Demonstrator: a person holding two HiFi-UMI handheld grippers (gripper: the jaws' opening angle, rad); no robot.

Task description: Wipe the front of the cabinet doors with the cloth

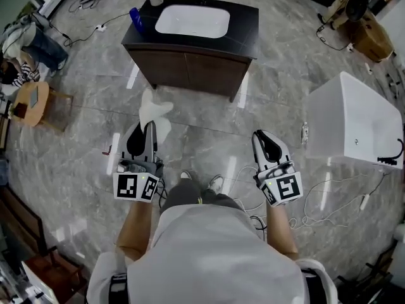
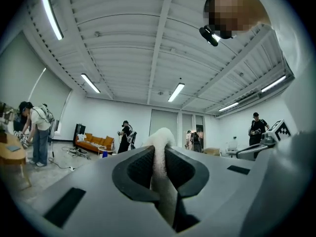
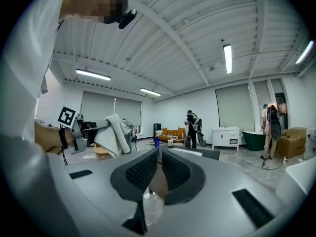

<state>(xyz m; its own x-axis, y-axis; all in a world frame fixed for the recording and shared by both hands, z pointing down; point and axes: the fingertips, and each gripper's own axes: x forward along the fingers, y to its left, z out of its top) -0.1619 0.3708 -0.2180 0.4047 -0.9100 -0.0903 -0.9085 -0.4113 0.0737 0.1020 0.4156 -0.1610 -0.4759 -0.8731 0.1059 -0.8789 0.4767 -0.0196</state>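
Note:
A dark wood vanity cabinet (image 1: 190,71) with a white basin (image 1: 192,21) stands on the floor ahead of me; its two front doors face me. A white cloth (image 1: 154,111) hangs from my left gripper (image 1: 147,126), which is held well short of the doors. The left gripper view shows the cloth (image 2: 160,167) pinched between the shut jaws and poking out past the tips. My right gripper (image 1: 262,135) is held level beside it, jaws together with nothing in them. In the right gripper view, the left gripper's cloth (image 3: 114,131) shows to the left.
A white bathtub (image 1: 354,122) stands at the right, with cables (image 1: 329,192) on the floor near it. A blue bottle (image 1: 136,19) is on the vanity top. A small round wooden table (image 1: 31,103) and a seated person (image 1: 25,46) are at the left.

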